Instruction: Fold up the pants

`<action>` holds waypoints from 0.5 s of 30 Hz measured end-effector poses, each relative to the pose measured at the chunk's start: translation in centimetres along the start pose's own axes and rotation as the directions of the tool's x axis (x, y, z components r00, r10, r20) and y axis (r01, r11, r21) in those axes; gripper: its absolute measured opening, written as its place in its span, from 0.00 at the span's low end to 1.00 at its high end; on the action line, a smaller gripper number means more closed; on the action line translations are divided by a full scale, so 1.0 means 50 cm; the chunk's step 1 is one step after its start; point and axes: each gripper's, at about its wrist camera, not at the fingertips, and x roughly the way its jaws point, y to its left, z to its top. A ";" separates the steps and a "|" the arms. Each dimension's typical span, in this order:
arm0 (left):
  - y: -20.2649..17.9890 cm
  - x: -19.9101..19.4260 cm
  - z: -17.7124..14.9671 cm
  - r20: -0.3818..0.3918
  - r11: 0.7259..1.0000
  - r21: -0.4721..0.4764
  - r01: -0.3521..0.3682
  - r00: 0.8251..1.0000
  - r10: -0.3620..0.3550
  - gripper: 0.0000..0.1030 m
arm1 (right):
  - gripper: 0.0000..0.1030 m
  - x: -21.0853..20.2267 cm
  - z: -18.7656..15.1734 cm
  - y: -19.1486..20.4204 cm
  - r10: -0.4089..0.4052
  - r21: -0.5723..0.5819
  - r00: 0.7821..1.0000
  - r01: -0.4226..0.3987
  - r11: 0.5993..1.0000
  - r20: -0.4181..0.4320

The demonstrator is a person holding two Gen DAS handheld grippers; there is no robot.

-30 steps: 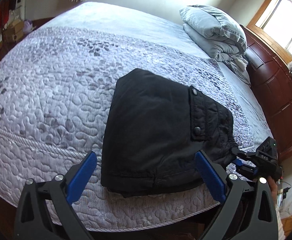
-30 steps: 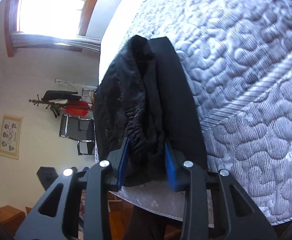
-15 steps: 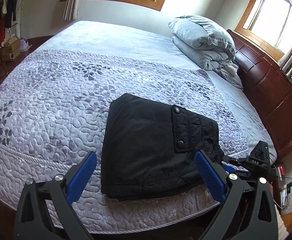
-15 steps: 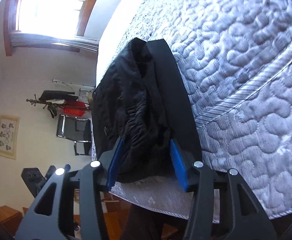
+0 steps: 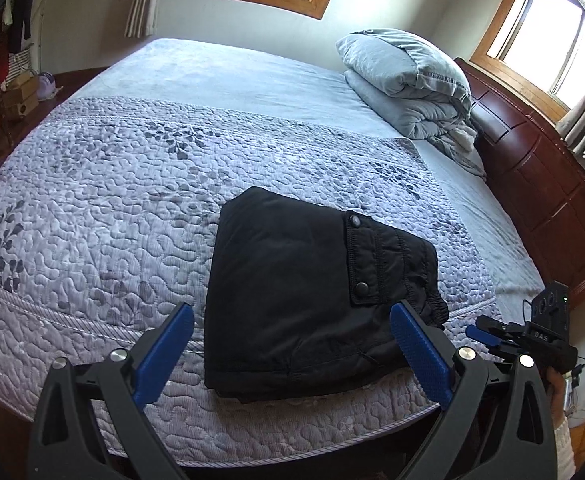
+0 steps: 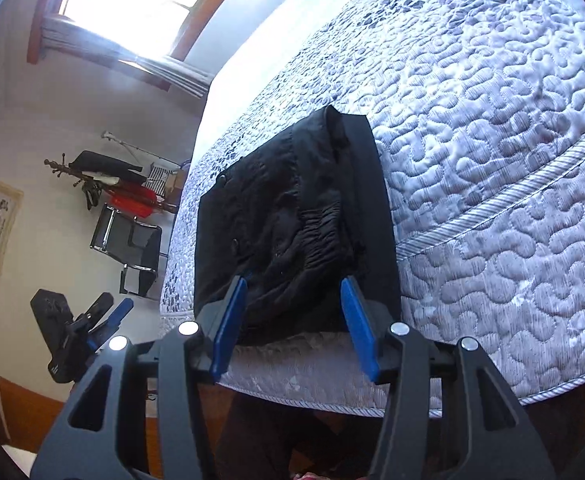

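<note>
quilted bed (image 5: 92, 216) near edge carries folded black pants (image 5: 304, 292), lying flat, fold apparently finished. left gripper (image 5: 292, 354) and right gripper (image 6: 298, 320) gape empty, clear of cloth, likely backing off.

Bright window (image 6: 132, 12) daylight glares; fisheye edges bend and darken.

Directly ahead of the left hand-held gripper (image 5: 292, 354), the folded pants (image 5: 312, 292) lie near the bed (image 5: 112, 200) edge. To its left and beyond them the quilt is bare. Far ahead on its right, stacked pillows (image 5: 408, 80) and the wooden headboard (image 5: 540, 184) block passage.
</note>
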 end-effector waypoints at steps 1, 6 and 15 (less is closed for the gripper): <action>0.002 0.003 0.000 -0.002 1.000 0.005 -0.009 1.000 0.009 0.96 | 0.49 0.001 -0.001 0.000 -0.002 0.000 1.000 0.002 1.000 -0.001; 0.032 0.031 -0.001 -0.049 1.000 0.005 0.021 0.999 -0.021 0.96 | 0.49 0.008 -0.005 -0.007 0.004 0.020 1.000 -0.004 1.000 -0.002; 0.216 0.170 -0.045 -0.238 0.887 -0.379 0.264 0.898 -0.369 0.96 | 0.51 0.009 -0.011 -0.025 0.008 0.045 1.000 -0.009 0.999 0.003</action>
